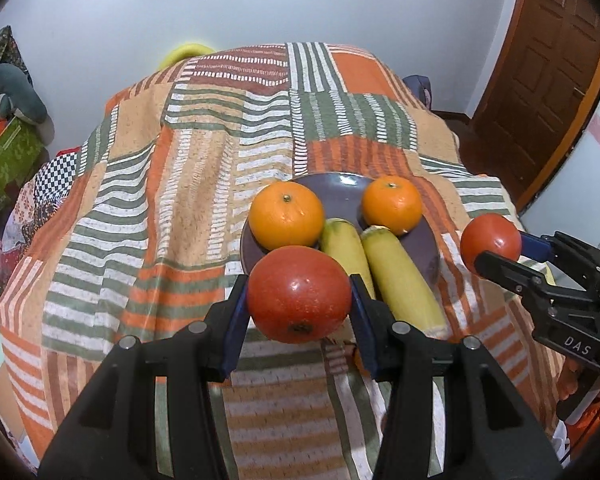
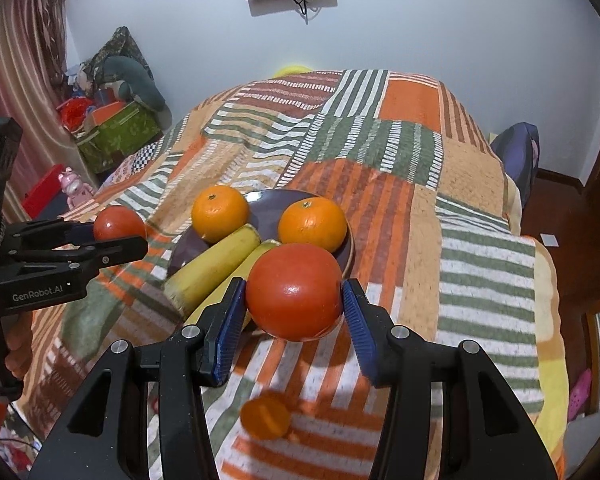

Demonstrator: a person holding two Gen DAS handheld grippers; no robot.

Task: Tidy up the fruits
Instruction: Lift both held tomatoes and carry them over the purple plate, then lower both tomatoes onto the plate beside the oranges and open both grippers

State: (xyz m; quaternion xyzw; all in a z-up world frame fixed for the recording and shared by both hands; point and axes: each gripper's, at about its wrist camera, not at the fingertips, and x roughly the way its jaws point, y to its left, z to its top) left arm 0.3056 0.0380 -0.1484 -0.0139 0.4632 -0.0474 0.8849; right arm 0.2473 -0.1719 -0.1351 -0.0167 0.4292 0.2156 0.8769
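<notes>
A dark purple plate [image 1: 340, 188] [image 2: 268, 208] sits on the striped cloth and holds two oranges [image 1: 286, 215] [image 1: 392, 205] [image 2: 219, 213] [image 2: 313, 224] and two bananas [image 1: 400, 280] [image 2: 214, 266]. My left gripper [image 1: 299, 294] is shut on a red tomato [image 1: 299, 294], held just before the plate's near edge. It also shows in the right wrist view [image 2: 118, 236]. My right gripper [image 2: 294, 292] is shut on a second red tomato [image 2: 294, 292], held near the plate's right side. It also shows in the left wrist view [image 1: 490, 244].
A third orange [image 2: 265, 418] lies on the cloth below my right gripper. The striped cloth [image 1: 204, 184] covers a raised surface that drops off at its edges. A green box [image 2: 118, 136] and clutter stand at the left, a wooden door [image 1: 548, 80] at the right.
</notes>
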